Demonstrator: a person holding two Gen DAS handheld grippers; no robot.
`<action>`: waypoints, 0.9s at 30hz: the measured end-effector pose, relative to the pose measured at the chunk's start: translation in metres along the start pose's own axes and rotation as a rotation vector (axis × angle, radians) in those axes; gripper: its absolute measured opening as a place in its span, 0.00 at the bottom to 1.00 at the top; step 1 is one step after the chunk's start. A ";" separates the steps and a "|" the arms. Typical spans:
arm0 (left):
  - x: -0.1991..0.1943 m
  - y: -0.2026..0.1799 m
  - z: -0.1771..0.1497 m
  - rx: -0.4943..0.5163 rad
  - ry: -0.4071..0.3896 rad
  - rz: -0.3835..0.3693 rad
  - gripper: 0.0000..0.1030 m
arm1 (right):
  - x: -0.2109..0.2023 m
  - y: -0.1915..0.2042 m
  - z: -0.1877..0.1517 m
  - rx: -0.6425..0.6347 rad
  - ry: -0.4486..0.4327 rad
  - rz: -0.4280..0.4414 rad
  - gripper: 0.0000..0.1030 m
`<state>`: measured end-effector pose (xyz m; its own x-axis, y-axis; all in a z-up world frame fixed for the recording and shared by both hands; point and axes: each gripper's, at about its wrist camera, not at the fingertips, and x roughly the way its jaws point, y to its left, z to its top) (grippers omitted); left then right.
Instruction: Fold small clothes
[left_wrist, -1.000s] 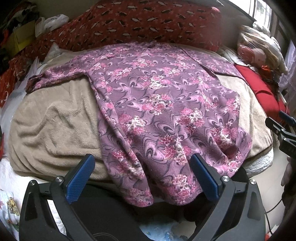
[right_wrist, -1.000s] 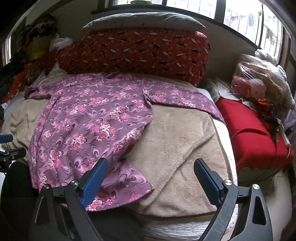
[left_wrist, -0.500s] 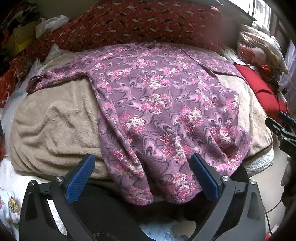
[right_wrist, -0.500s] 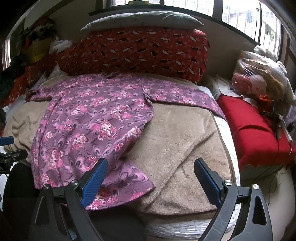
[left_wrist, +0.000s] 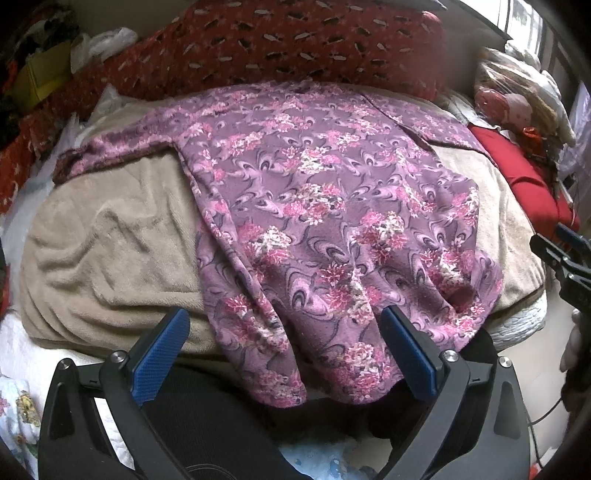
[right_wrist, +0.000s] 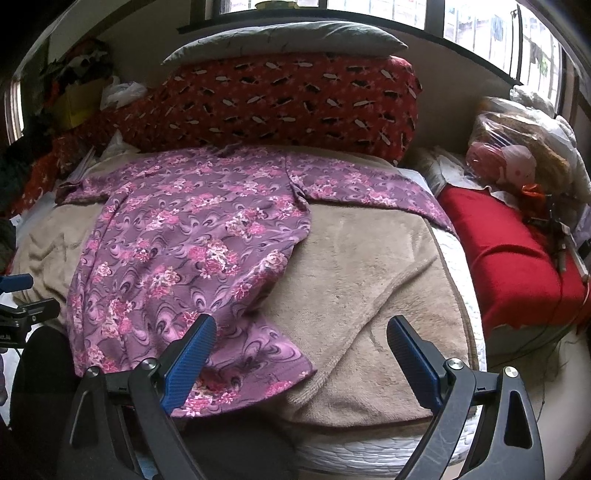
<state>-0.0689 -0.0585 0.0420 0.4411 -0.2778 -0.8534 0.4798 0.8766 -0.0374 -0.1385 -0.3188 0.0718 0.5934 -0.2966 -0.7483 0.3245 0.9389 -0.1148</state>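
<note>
The dress (left_wrist: 314, 206) lies flat on the blanket (left_wrist: 110, 251), its long axis running straight away from both tongs, hem nearest. The left tongs (left_wrist: 284, 354) straddle the hem, closer to it; the right tongs (right_wrist: 301, 354) sit off its right corner. Both are released, grasping nothing.

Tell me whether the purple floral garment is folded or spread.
Spread: the purple floral garment lies flat on the beige blanket, both sleeves out, hem over the edge.
</note>
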 end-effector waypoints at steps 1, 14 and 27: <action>0.001 0.007 0.001 -0.023 0.012 -0.010 1.00 | 0.002 -0.002 0.000 0.005 0.005 0.004 0.92; 0.047 0.104 -0.003 -0.364 0.223 -0.063 1.00 | 0.067 -0.039 -0.021 0.178 0.212 0.096 0.89; 0.059 0.089 -0.009 -0.323 0.426 -0.205 0.06 | 0.061 -0.029 -0.025 0.213 0.199 0.397 0.03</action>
<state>-0.0072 0.0072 -0.0162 -0.0130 -0.3310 -0.9435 0.2379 0.9155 -0.3244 -0.1301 -0.3602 0.0131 0.5559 0.1357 -0.8201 0.2573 0.9101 0.3250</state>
